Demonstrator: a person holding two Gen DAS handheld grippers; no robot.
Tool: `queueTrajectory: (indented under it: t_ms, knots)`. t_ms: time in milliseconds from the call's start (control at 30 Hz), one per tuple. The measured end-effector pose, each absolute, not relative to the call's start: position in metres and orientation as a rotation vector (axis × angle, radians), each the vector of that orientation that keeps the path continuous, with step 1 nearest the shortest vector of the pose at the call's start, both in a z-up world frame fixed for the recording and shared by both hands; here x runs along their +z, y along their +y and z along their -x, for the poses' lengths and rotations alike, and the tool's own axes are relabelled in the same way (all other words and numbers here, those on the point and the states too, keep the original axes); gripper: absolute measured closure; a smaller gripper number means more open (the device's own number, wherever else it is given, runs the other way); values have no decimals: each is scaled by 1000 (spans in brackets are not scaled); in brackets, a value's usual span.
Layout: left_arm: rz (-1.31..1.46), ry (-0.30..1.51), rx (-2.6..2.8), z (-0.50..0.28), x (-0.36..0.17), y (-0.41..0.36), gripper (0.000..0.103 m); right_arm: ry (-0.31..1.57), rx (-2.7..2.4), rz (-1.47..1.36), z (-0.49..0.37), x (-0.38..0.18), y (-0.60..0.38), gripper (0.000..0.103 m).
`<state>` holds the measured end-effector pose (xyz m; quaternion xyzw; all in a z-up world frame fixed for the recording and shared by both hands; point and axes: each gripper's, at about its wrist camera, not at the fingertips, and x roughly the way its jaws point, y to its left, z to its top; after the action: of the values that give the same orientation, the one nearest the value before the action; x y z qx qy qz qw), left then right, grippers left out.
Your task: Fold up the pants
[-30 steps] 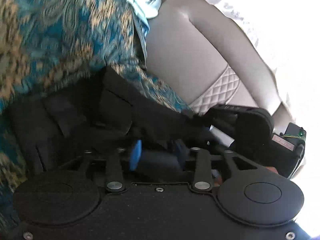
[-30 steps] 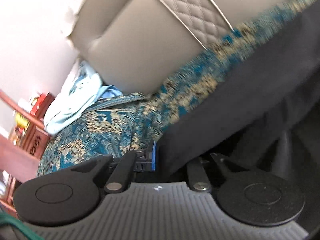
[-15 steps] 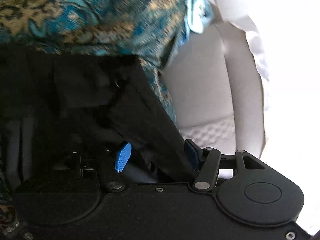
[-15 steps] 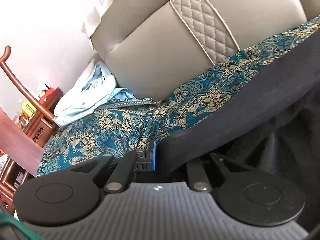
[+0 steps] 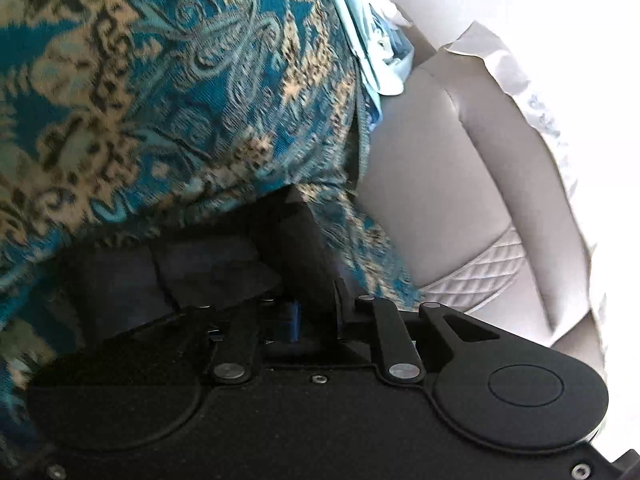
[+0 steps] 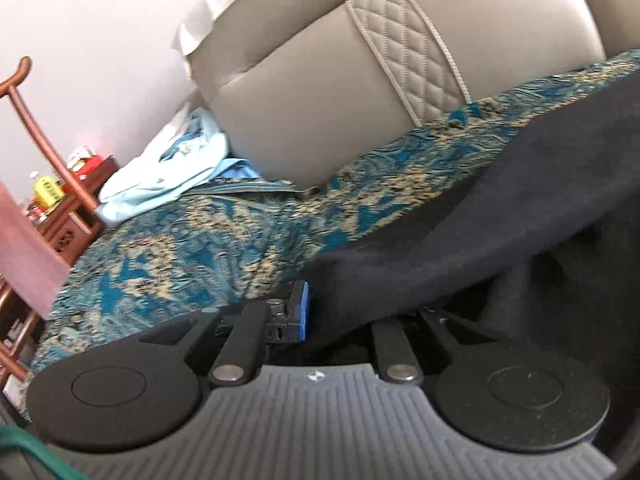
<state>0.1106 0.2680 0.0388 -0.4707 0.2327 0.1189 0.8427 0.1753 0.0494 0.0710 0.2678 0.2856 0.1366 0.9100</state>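
The black pants point(image 5: 208, 276) lie bunched on a teal and gold patterned bedspread point(image 5: 160, 100). In the left wrist view my left gripper point(image 5: 316, 312) has its jaws closing on an upright fold of the pants, and the blue pad point(image 5: 295, 316) presses against the cloth. In the right wrist view my right gripper point(image 6: 340, 320) pinches an edge of the pants point(image 6: 500, 232). Its jaws are opening slightly, with the cloth still against the blue pad point(image 6: 304, 312). The cloth drapes to the right and hides the other finger.
A beige padded headboard point(image 6: 340, 80) with a quilted strip rises behind the bedspread point(image 6: 200, 248). A light blue garment point(image 6: 176, 176) lies crumpled by the headboard. Dark wooden furniture point(image 6: 72, 216) with a yellow bottle point(image 6: 46, 192) stands at the left.
My left gripper's jaws spread wide around a pants fold, then closed on it. The right gripper, seen beside it a second ago, has left the left view. The right keeps its grip.
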Motion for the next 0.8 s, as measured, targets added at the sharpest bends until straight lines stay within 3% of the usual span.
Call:
queueTrajectory:
  t_ms: [400, 433, 800]
  knots:
    - [940, 510, 331, -105, 40, 270, 90, 527, -151, -557, -193, 47, -38, 84]
    - [944, 514, 335, -106, 39, 271, 90, 524, -184, -563, -196, 45, -52, 73]
    - [910, 551, 373, -108, 31, 268, 90, 483, -460, -500, -228, 48, -218, 72]
